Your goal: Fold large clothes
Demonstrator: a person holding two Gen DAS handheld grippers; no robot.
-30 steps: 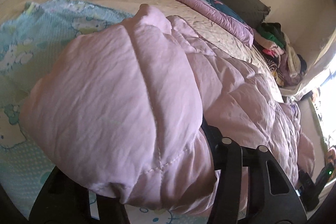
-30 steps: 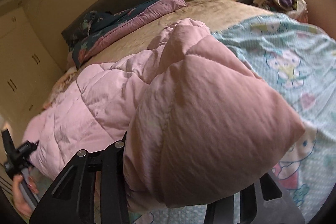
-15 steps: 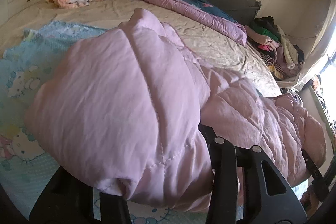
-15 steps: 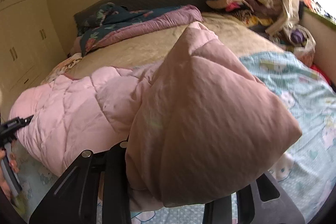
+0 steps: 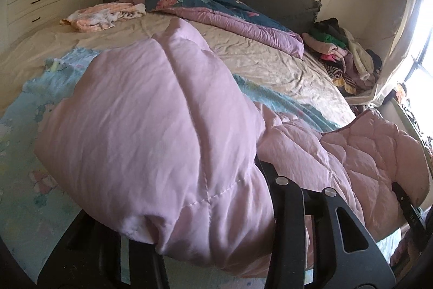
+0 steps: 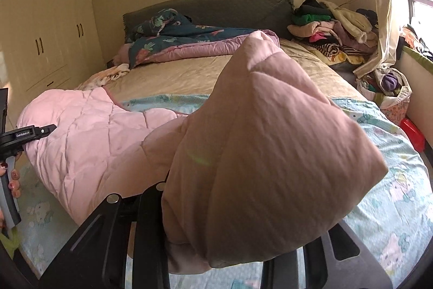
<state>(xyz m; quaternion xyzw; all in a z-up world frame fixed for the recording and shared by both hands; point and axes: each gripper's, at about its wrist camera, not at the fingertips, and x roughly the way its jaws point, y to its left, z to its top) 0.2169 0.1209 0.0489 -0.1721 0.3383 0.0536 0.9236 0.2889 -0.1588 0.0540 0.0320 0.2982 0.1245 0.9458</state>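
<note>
A pink quilted garment [image 5: 151,126] is held raised above the foot of the bed, over a cartoon-print sheet [image 6: 400,197]. One bunched end is clamped in the left gripper [image 5: 205,237], the other in the right gripper [image 6: 216,243], each closed on padded fabric. The slack middle [image 6: 89,137] sags between them, apparently so that the piece can be spread for folding.

Two grippers are showing: the left gripper [image 5: 205,243] and the right gripper [image 6: 216,243], each clamping one pink quilt [image 6: 89,137]. One bed [image 6: 189,75] is carrying one blue sheet [image 6: 392,180], one floral duvet [image 6: 186,41] far left, and one clothes pile [image 6: 333,29] far right.
</note>
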